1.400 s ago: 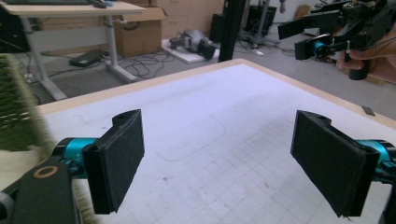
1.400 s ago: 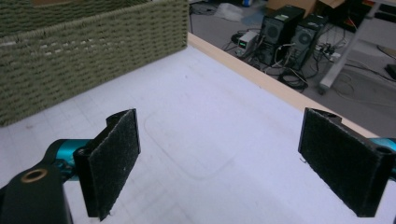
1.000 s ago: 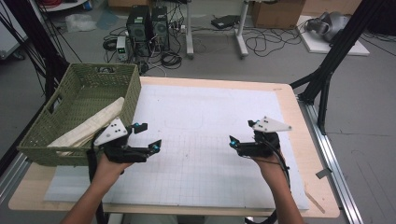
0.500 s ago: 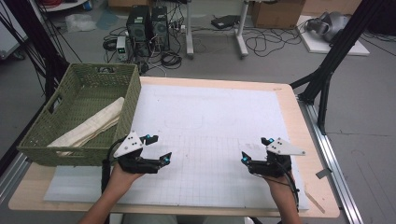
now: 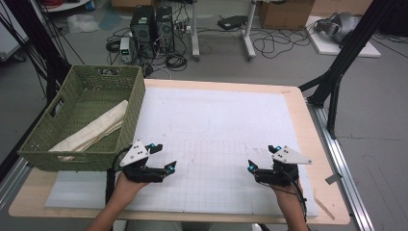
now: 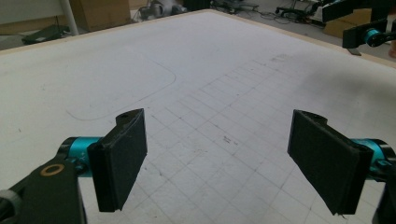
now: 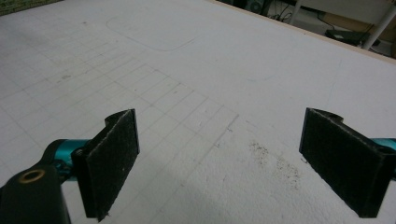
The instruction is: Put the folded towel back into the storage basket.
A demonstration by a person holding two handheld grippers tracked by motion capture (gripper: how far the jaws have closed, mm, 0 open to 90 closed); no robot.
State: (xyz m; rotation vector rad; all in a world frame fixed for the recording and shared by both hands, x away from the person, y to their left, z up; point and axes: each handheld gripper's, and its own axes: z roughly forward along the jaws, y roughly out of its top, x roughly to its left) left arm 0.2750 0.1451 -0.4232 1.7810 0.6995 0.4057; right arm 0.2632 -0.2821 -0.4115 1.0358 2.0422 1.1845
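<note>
My left gripper [image 5: 163, 156] stands open low over the white gridded mat [image 5: 216, 115], just right of the basket's near corner, with nothing between its pads [image 6: 119, 161]. My right gripper [image 5: 261, 157] is open too, near the mat's front right part, and holds nothing between its pads [image 7: 109, 161]. In the left gripper view [image 6: 224, 163] the jaws frame bare mat, and the right gripper [image 6: 369, 28] appears far off at the top right. The right gripper view [image 7: 229, 163] looks over grid lines and a small dark smudge [image 7: 275, 161].
A green woven basket [image 5: 137, 103] sits at the table's left side with a folded cream cloth [image 5: 96, 129] inside. The wooden table edge [image 5: 312, 125] runs along the right. Computers and cables [image 5: 154, 24] lie on the floor beyond.
Both hands have drawn back toward the front edge. The left gripper has moved right, away from the basket. Both stay open.
</note>
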